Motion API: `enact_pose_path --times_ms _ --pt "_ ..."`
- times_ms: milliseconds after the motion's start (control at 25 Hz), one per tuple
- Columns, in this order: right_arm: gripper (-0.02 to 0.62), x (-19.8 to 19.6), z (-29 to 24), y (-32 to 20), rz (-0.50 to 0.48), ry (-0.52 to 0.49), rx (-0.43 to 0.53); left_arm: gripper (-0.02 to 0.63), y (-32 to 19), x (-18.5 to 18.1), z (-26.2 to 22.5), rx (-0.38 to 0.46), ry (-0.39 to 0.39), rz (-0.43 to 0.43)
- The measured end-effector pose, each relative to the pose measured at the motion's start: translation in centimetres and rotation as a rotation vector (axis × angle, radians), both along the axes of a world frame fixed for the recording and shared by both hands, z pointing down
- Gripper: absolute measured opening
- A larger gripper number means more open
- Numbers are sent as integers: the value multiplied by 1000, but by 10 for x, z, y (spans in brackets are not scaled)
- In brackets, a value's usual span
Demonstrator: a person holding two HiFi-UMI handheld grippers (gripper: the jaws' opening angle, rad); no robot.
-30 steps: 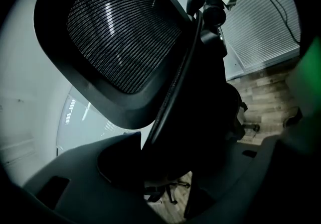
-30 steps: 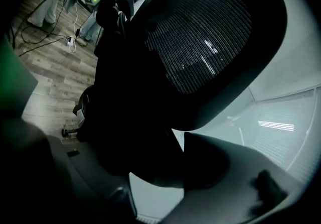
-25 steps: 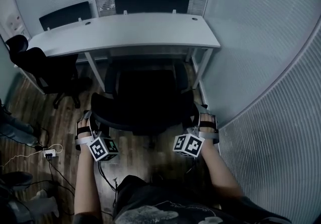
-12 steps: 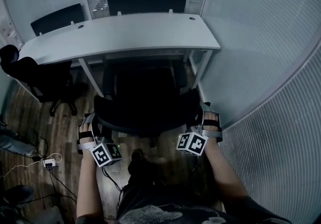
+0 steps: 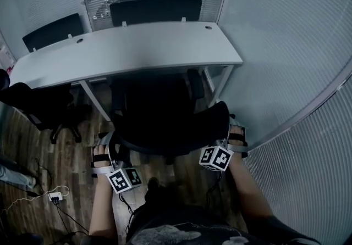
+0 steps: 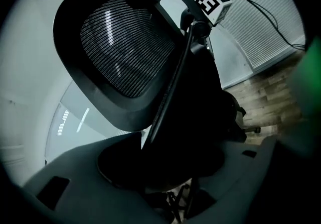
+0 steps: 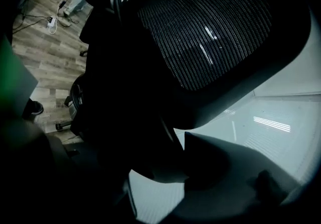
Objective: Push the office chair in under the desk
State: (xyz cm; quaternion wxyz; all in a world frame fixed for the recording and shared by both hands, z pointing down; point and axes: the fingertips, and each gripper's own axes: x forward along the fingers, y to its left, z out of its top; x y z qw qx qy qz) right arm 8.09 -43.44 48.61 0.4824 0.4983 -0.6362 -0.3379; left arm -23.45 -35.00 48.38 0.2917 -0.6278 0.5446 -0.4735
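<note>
The black mesh-backed office chair (image 5: 165, 120) stands in front of the white desk (image 5: 137, 51), its seat partly under the desktop. My left gripper (image 5: 105, 148) is at the left edge of the backrest, my right gripper (image 5: 235, 135) at the right edge. In the left gripper view the backrest frame (image 6: 165, 92) runs down between the grey jaws of my left gripper (image 6: 160, 168), which close on it. In the right gripper view the backrest rim (image 7: 210, 92) likewise fills the gap of my right gripper (image 7: 170, 168).
A second black chair (image 5: 36, 109) stands left of the desk, and two chair backs (image 5: 157, 10) show behind it. A ribbed partition wall (image 5: 286, 73) runs close on the right. Desk legs (image 5: 223, 84) flank the chair. A power strip with cables (image 5: 54, 197) lies on the wood floor.
The chair has rolled forward toward the desk, its seat further under the desktop. Both grippers have moved forward with the backrest, still on its two edges.
</note>
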Motion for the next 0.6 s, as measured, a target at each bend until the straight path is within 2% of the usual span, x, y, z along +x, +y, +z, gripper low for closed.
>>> enact_pose_path --times_ms 280,600 --pt "279 -11 8 -54 56 5 -16 253 -56 -13 6 0 5 37" --pt "279 -34 8 -106 114 71 -16 253 -117 -40 3 9 2 76"
